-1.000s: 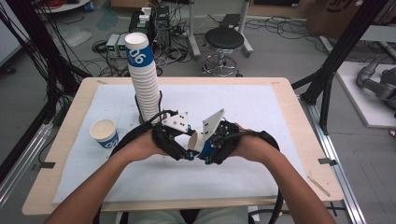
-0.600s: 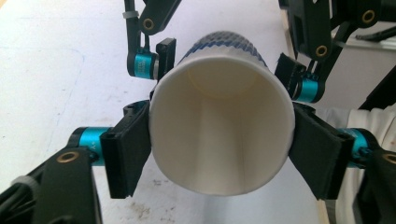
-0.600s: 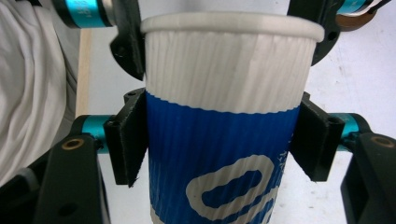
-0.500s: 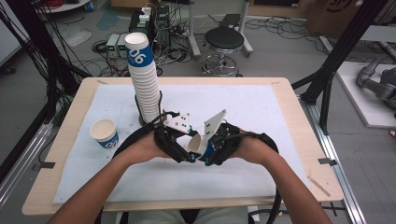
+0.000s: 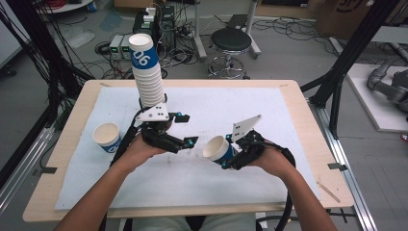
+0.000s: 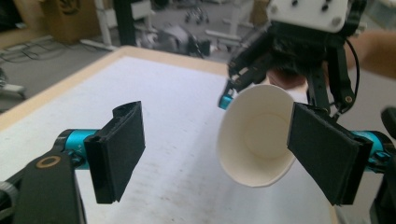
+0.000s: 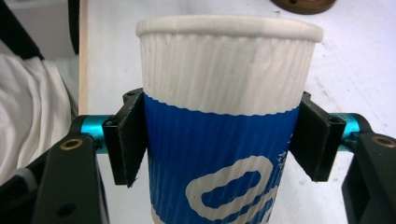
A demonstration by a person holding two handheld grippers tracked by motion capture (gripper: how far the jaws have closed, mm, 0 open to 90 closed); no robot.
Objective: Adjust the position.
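Right gripper (image 5: 230, 155) has the paper cup (image 5: 217, 149) clamped across its blue band — in the right gripper view both black pads (image 7: 128, 140) press the cup's sides, white ribbed rim up top. The cup hangs tilted above the white mat (image 5: 269, 115), mouth turned toward the left gripper (image 5: 186, 129). That one sits just beside the base of the tall cup stack (image 5: 146, 72), jaws spread wide and holding nothing — its own view looks straight into the cup's open mouth. A single cup (image 5: 107, 137) stands upright near the mat's left edge, well apart from both.
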